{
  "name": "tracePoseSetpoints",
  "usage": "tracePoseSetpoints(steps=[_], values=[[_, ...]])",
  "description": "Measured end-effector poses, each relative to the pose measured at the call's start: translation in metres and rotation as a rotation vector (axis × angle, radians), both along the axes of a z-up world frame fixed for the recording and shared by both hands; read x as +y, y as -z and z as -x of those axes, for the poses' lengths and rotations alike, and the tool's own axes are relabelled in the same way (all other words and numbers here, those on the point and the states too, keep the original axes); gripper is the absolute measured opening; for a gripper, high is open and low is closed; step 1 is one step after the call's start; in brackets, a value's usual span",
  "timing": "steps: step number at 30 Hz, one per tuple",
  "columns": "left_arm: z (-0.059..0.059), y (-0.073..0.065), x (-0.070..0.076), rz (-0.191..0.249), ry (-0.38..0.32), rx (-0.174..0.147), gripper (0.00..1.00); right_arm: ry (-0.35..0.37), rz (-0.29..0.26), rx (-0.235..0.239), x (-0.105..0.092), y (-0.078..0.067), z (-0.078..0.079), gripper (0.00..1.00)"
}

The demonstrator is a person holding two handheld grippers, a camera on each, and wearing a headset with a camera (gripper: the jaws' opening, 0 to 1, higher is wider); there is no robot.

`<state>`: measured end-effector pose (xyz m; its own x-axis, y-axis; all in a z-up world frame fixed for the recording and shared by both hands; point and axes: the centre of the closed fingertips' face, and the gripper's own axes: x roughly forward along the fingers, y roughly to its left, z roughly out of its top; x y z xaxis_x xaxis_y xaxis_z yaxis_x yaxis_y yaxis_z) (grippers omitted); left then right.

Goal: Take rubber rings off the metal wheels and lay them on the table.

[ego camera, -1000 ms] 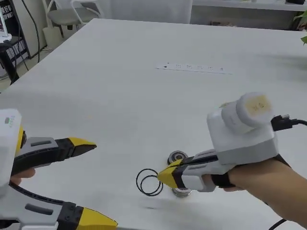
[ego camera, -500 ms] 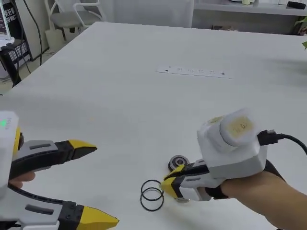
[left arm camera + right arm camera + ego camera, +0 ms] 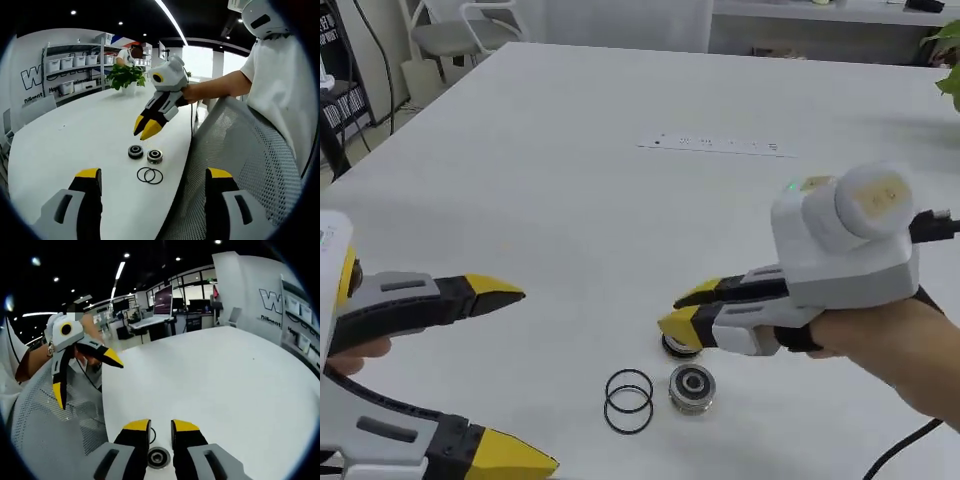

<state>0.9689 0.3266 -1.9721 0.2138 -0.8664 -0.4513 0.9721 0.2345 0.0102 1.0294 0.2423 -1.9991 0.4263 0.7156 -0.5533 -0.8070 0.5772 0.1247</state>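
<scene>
Two thin black rubber rings (image 3: 628, 401) lie overlapping on the white table (image 3: 570, 200). Right of them stands a bare metal wheel (image 3: 692, 387). A second wheel (image 3: 677, 347) sits just behind it, partly under my right gripper (image 3: 682, 310), which hovers a little above it, open by a narrow gap with nothing between its jaws. The right gripper view looks down on that wheel (image 3: 157, 457) between the jaws. My left gripper (image 3: 522, 378) is wide open and empty at the near left. Its own view has both wheels (image 3: 135, 151) (image 3: 154, 156) and the rings (image 3: 150, 175) ahead.
A flush socket strip (image 3: 715, 144) runs across the table's far middle. A chair (image 3: 470, 35) stands beyond the far left corner. A mesh chair back (image 3: 240, 150) is close to the table's near edge beside the person.
My right gripper has risen off the near wheel and shifted back over the far one, leaving the near wheel uncovered beside the rings. The left gripper has stayed put.
</scene>
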Motion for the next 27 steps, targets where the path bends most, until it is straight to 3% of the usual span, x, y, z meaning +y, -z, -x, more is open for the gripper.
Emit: tracePoseSetpoints(steps=[11,14,20,27], values=[[-0.030,-0.039,-0.008,0.010,0.037,-0.106,0.84,0.008,-0.009,-0.090,-0.012,-0.038,-0.009,0.21],[-0.035,-0.044,-0.012,0.016,0.041,-0.119,0.84,0.014,-0.023,-0.113,-0.014,-0.050,-0.015,0.22],[-0.041,-0.053,-0.021,0.007,0.065,-0.149,0.84,0.021,-0.032,-0.152,-0.017,-0.065,-0.024,0.24],[-0.053,-0.072,-0.035,0.042,0.078,-0.194,0.83,0.033,-0.057,-0.180,-0.019,-0.073,-0.033,0.25]])
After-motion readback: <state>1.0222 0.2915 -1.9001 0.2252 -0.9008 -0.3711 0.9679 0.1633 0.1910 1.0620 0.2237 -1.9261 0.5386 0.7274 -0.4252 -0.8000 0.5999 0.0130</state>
